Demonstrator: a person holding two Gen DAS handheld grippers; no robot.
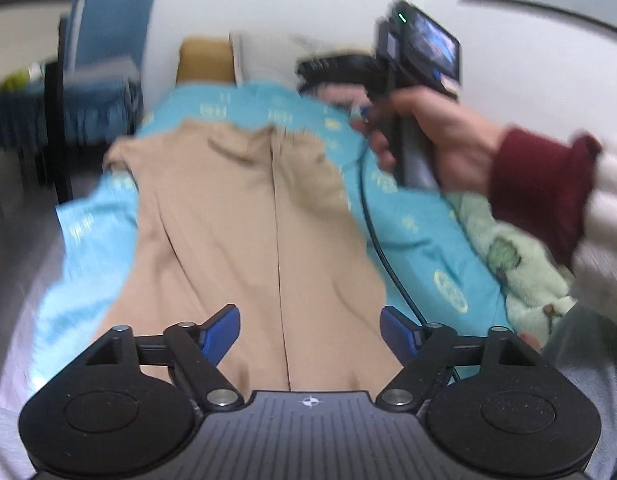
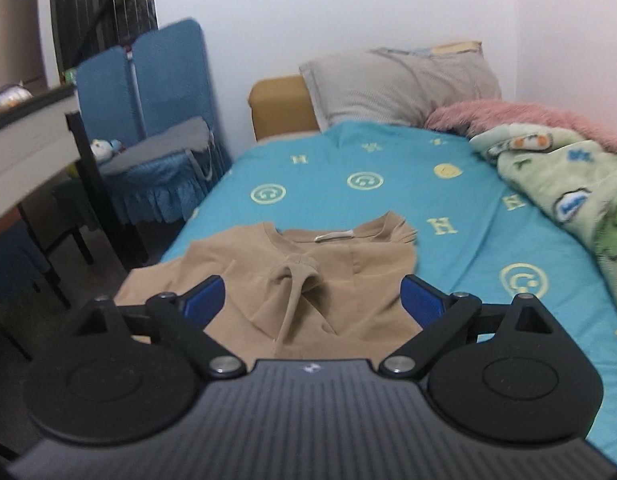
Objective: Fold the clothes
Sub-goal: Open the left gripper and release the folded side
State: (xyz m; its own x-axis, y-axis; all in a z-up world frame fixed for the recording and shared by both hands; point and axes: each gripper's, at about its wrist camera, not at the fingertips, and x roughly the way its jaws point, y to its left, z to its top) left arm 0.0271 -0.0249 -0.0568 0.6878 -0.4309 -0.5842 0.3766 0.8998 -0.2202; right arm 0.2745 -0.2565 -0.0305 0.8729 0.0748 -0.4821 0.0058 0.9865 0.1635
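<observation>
- The jaws of both tools stood spread wide with nothing between them: the left gripper [image 1: 310,330] hung over the near part of the tan shirt [image 2: 292,280], and the right gripper [image 2: 314,300] looked along the shirt toward its collar.
- The shirt lay on the teal bedsheet [image 2: 388,168], near the bed's foot and toward the side where the blue chair [image 2: 148,92] stood. One sleeve was laid in over its chest and a long seam or fold line ran down its middle, so it looked partly folded, which suited either a fold under way or one being smoothed.
- Lying flat with bare sheet beyond the collar, the shirt had room to be turned over on itself.
- In the left wrist view, the person's right hand [image 1: 440,140] held its tool raised beyond the shirt, probably clear of the cloth, though blur made that hard to judge.
- The shirt's near hem was cut off behind both tool bodies, and its far sleeve was smeared by motion.
- A green blanket [image 2: 568,184] and a grey pillow [image 2: 396,84] lay beyond the shirt.
</observation>
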